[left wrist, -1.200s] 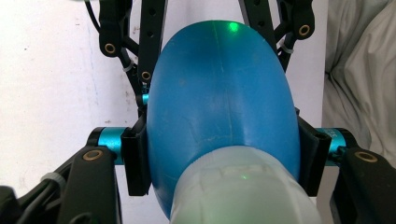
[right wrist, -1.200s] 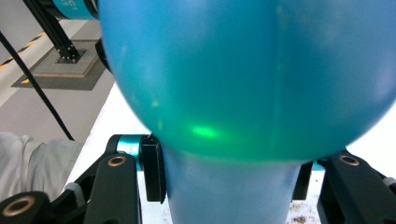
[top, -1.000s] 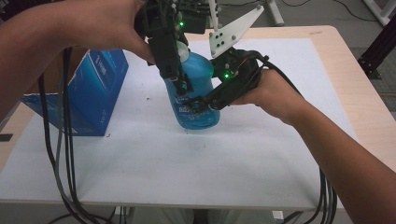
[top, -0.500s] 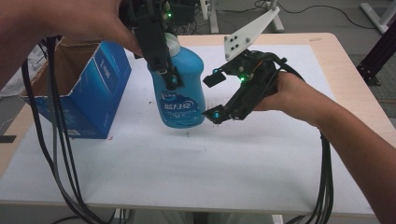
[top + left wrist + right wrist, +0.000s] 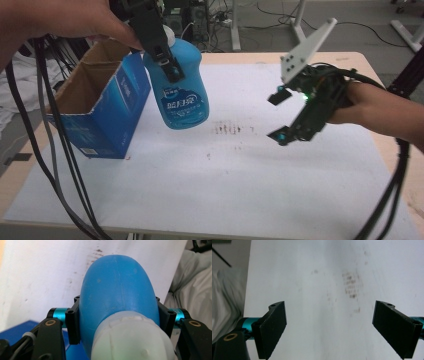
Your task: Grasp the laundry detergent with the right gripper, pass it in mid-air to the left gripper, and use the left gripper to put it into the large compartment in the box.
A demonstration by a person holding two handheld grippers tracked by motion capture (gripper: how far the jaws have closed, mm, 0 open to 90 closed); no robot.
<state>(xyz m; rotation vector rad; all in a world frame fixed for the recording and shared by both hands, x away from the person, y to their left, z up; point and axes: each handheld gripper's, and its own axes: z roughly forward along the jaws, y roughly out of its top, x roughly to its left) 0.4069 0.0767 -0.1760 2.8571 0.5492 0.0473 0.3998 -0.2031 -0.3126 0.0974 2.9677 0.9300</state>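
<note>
Blue bottle (image 5: 181, 82) hanging in the air at upper centre-left of the high view, tilted, white cap (image 5: 169, 34) uppermost, base clear of the counter. Left tongs (image 5: 159, 42) are clamping it near the shoulder; in the left gripper view the black pads (image 5: 73, 325) are pressing on both flanks of the blue body (image 5: 117, 287), with the cap (image 5: 132, 340) nearest the lens.

Label (image 5: 182, 100) on the bottle front is showing a white panel with blue Chinese characters; I cannot read them at this size. Smaller print below it is too fine to make out.

Blue cardboard box (image 5: 107, 107) is standing open-topped at the left of the frame, just beside the bottle, brown inside; a small white label patch (image 5: 90, 151) is sitting low on its near face, text illegible.

Right tongs (image 5: 280, 116) are hovering at centre-right, well apart from the bottle, jaws having just been opening and now standing wide with nothing between them. The right gripper view is looking down past both pads (image 5: 273, 328) onto bare white sheet.

White sheet (image 5: 240, 200) is covering most of the pale wooden counter (image 5: 395, 150). A patch of brownish smudges (image 5: 232, 129) is marking it near the middle; the same stains (image 5: 350, 286) are appearing in the right gripper view.

Cables (image 5: 45, 130) are trailing down the left edge. Behind the counter, grey floor with metal stand legs (image 5: 300, 20) and loose wiring; white cloth (image 5: 15, 95) is lying at far left.
</note>
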